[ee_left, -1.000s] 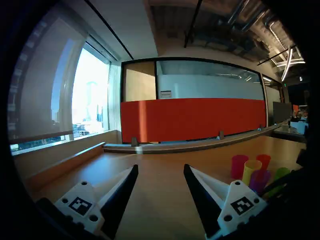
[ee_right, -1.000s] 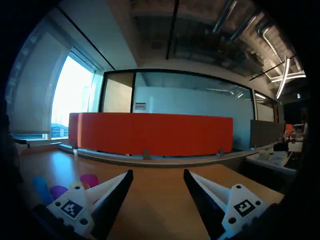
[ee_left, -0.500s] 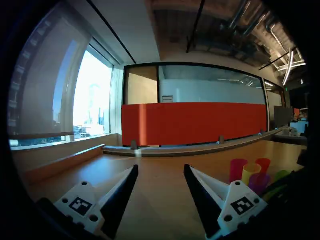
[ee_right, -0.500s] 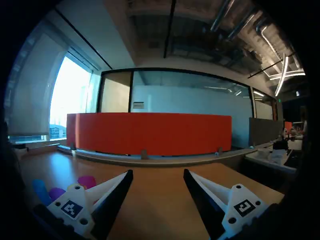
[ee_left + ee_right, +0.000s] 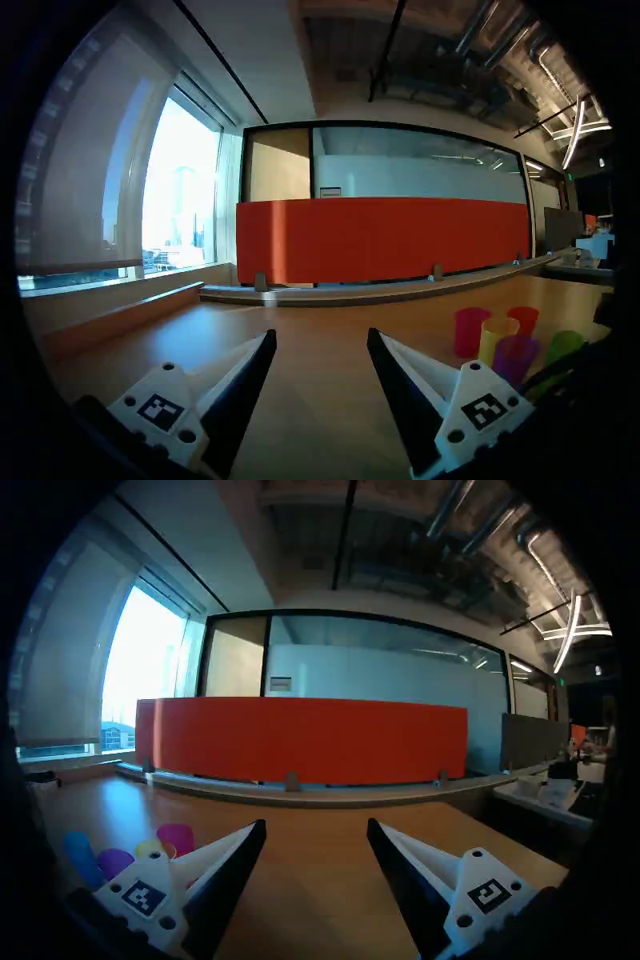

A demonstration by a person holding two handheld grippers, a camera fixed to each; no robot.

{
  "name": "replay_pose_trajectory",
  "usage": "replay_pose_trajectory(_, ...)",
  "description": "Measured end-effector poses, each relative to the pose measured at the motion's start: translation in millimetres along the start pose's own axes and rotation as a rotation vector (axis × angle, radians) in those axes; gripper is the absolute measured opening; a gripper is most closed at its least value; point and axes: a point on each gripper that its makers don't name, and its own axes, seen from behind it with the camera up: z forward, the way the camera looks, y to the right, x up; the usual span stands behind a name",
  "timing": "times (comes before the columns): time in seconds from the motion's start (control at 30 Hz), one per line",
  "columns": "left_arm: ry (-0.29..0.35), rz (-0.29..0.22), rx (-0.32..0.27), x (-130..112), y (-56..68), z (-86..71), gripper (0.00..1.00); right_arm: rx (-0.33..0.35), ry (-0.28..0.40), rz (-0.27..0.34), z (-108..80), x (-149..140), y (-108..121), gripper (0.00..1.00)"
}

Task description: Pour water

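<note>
The left gripper (image 5: 320, 336) gapes wide and empty, its white wedge fingers faced in black; the right gripper (image 5: 316, 826) is equally wide, holding nothing. Both hang over a smooth wooden table (image 5: 320, 400). Tapered translucent plastic cups (image 5: 498, 336) stand upright, mouths up, clustered before the orange partition (image 5: 384, 240).

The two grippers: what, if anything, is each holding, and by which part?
Nothing. The left gripper and the right gripper are both open, fingers empty.
</note>
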Motion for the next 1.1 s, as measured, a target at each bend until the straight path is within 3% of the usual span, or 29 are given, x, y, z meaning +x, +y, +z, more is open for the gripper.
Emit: replay_pose_trajectory(1.1,-0.034,-0.025,-0.028,-15.3,10.3,3.2,0.84,0.010,0.013,0.012,-6.7,7.3,4.1,0.98)
